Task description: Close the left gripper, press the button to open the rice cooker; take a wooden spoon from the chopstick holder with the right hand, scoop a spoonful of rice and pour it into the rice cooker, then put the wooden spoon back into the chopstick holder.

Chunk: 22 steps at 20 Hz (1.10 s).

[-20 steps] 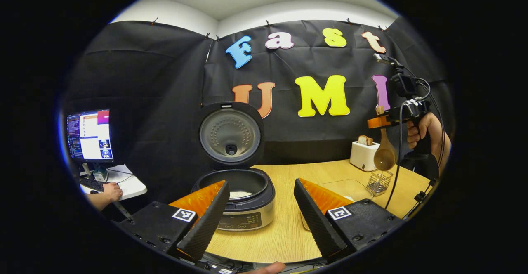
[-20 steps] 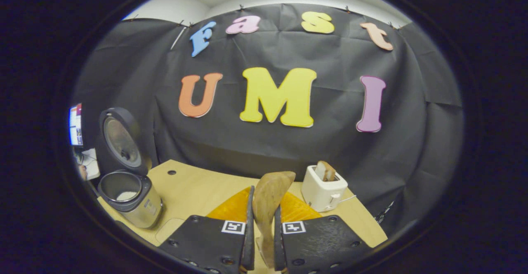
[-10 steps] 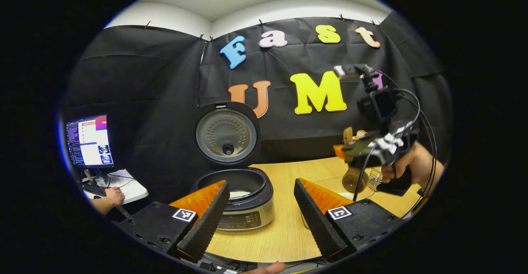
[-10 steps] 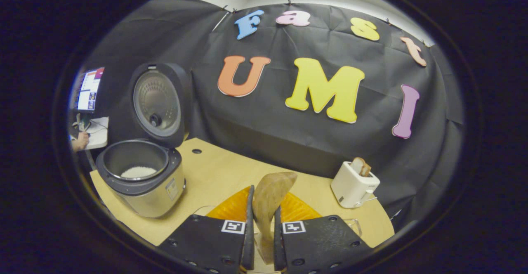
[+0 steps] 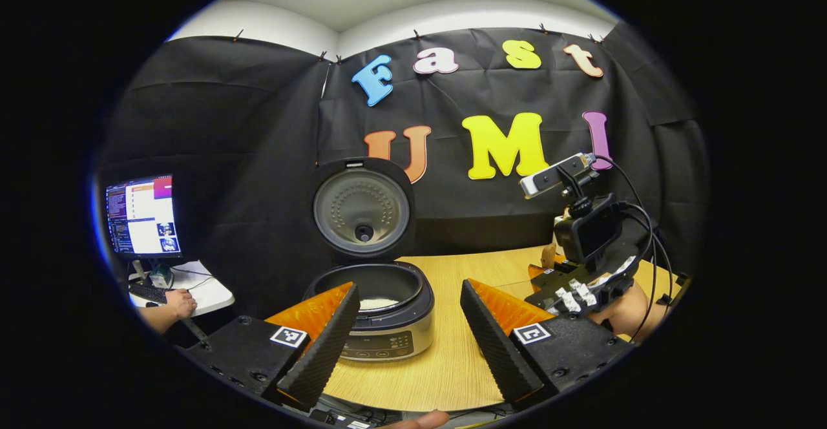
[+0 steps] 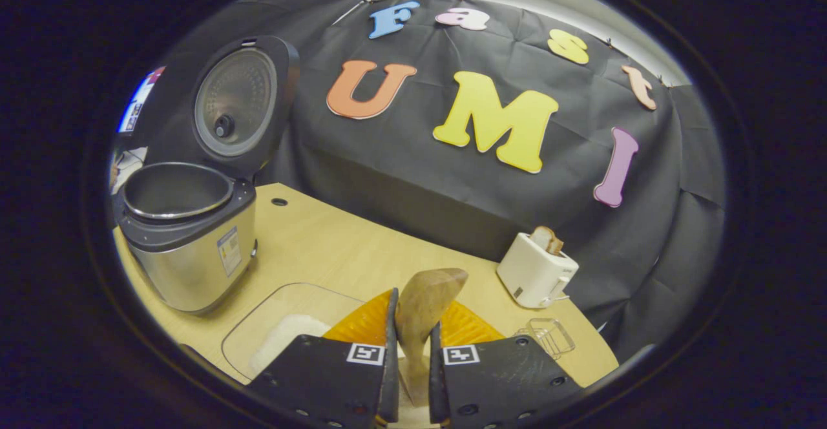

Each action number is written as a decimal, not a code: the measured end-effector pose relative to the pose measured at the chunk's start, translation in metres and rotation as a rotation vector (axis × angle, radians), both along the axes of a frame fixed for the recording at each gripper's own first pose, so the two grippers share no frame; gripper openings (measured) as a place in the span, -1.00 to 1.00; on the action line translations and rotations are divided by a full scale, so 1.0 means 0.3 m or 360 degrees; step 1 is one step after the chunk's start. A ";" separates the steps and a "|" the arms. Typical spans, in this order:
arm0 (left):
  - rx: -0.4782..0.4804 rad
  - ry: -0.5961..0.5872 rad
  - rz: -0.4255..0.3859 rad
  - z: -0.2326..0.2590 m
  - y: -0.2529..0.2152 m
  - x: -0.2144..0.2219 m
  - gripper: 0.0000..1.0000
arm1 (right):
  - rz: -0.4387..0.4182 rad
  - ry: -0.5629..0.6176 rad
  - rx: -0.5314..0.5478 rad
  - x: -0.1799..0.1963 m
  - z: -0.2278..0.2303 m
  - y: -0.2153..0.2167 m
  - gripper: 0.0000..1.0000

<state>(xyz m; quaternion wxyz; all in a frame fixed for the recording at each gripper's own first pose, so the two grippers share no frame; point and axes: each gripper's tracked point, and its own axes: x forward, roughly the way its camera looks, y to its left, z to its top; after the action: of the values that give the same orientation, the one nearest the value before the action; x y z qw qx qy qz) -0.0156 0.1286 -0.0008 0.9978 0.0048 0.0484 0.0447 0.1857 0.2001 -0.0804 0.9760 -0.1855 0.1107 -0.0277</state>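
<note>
In the right gripper view, the right gripper [image 6: 409, 377] clamps the light brown wooden spoon [image 6: 423, 309] by its handle, both fingers pressed against it. The spoon's long axis runs forward along the fingers, with the oval bowl at the far end, tipped slightly to the right; whether the bowl carries anything cannot be told. Below and to the left of the gripper sits a clear, shallow glass dish [image 6: 258, 335] with a mound of white rice [image 6: 284, 342] in it. A small clear wire-mesh chopstick holder [image 6: 549, 335] stands to the right on the pale wooden table [image 6: 336, 254], near a white toaster [image 6: 536, 274] with a slice of bread in its slot.

The silver-and-black rice cooker [image 6: 187, 235] stands at the table's left end with its round lid [image 6: 242, 103] swung upright. A small sticker on its side is too small to read.

In the left gripper view, the left gripper [image 5: 407, 332] hangs with its jaws wide apart, holding nothing, in front of the cooker, whose pot holds a little white rice. A control panel on the cooker's front is illegible. A square black-and-white marker tag [image 5: 289, 336] sits on each finger mount. At the far left a monitor [image 5: 142, 216] glows beside a person's hand [image 5: 177, 301] on a small desk.
</note>
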 end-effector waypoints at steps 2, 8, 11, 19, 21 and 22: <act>-0.0004 0.0005 -0.0012 -0.004 -0.009 0.002 0.99 | -0.0054 0.0002 0.0034 -0.021 -0.012 0.007 -0.63; -0.0056 0.0013 -0.0007 -0.010 -0.001 0.006 0.99 | 0.0016 0.0391 0.0486 -0.130 -0.124 0.186 -0.63; -0.0098 0.0005 -0.0027 -0.006 -0.008 0.013 0.99 | 0.0016 0.0493 0.0647 -0.132 -0.120 0.186 -0.63; -0.0100 0.0016 -0.0041 -0.014 -0.021 0.022 0.99 | 0.0012 0.0760 0.1294 -0.211 -0.140 0.009 -0.62; -0.0101 0.0017 -0.0047 -0.015 -0.027 0.026 0.99 | 0.0011 0.0854 0.1481 -0.231 -0.158 -0.009 -0.63; -0.0100 0.0019 -0.0052 -0.017 -0.034 0.028 0.99 | 0.0014 0.0878 0.1525 -0.235 -0.166 -0.018 -0.63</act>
<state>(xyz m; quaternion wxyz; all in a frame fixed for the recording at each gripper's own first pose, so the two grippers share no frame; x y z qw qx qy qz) -0.0071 0.1186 -0.0058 0.9978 -0.0254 0.0558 0.0268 0.1152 0.1947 -0.1301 0.8861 0.2786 0.3619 0.0795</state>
